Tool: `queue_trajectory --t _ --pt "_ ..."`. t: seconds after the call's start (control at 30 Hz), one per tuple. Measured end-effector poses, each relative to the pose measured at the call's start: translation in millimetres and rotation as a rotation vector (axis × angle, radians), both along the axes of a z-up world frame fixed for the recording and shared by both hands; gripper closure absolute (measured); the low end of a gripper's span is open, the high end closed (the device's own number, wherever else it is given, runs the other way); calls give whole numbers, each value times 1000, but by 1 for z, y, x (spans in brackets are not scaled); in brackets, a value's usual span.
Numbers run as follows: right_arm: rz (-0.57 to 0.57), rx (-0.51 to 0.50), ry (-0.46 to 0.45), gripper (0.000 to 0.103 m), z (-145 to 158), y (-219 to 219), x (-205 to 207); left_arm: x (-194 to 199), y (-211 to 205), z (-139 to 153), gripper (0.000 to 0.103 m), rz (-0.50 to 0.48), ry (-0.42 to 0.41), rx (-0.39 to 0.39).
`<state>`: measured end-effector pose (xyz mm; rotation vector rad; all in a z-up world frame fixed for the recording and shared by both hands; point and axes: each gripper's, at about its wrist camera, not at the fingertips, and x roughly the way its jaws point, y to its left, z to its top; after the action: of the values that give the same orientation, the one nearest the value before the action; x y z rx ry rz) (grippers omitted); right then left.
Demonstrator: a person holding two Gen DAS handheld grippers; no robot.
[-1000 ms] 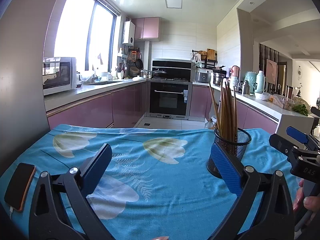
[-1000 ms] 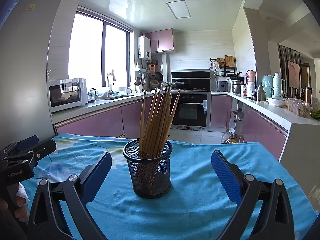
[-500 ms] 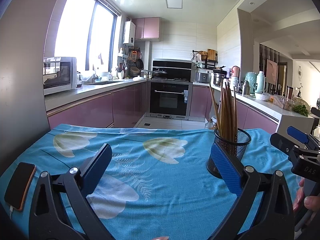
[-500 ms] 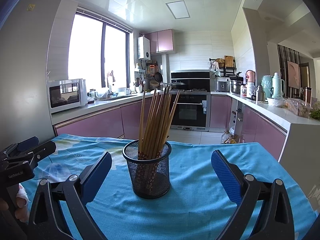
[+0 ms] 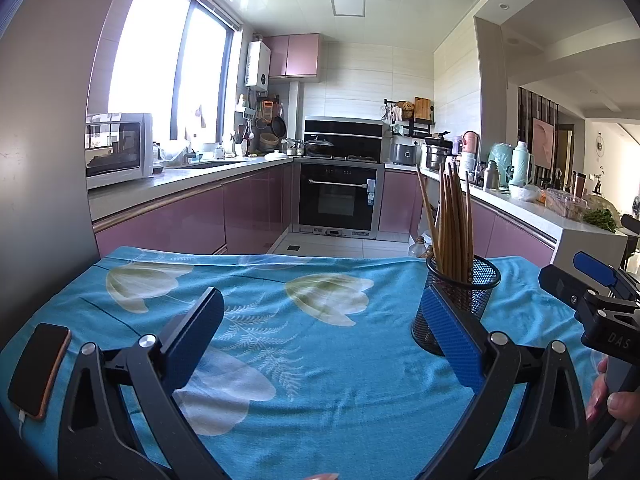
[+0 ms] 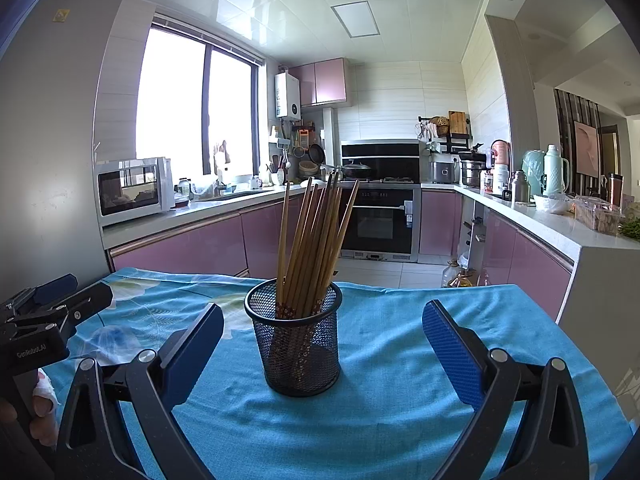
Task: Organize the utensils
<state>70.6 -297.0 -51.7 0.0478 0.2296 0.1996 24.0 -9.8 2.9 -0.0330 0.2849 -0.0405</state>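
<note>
A black mesh cup (image 6: pixel 295 344) stands upright on the blue tablecloth (image 6: pixel 392 376), holding several wooden chopsticks (image 6: pixel 316 240) that lean together. My right gripper (image 6: pixel 322 356) is open, the cup in front of it, left of the midline between its blue pads. The same cup (image 5: pixel 470 292) with its chopsticks (image 5: pixel 450 224) appears right of centre in the left wrist view, partly behind my right finger. My left gripper (image 5: pixel 320 336) is open over bare cloth. Each gripper shows at the edge of the other's view, held by a hand.
A phone (image 5: pixel 38 368) with a cable lies at the table's left edge. Beyond the table's far edge are pink kitchen cabinets, an oven (image 5: pixel 338 200) and a microwave (image 5: pixel 118 148). A white counter (image 6: pixel 600 248) stands to the right.
Almost nothing moved; the right wrist view drifted slightly, so the cup sits a touch left of where it was. Both grippers stayed open.
</note>
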Motion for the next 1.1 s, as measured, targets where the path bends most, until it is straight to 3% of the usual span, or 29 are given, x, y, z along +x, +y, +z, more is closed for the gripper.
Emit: queue_trajectory --t 1.1 --pt "-7 3 6 6 0 -2 -1 -1 -4 -2 6 1 9 2"
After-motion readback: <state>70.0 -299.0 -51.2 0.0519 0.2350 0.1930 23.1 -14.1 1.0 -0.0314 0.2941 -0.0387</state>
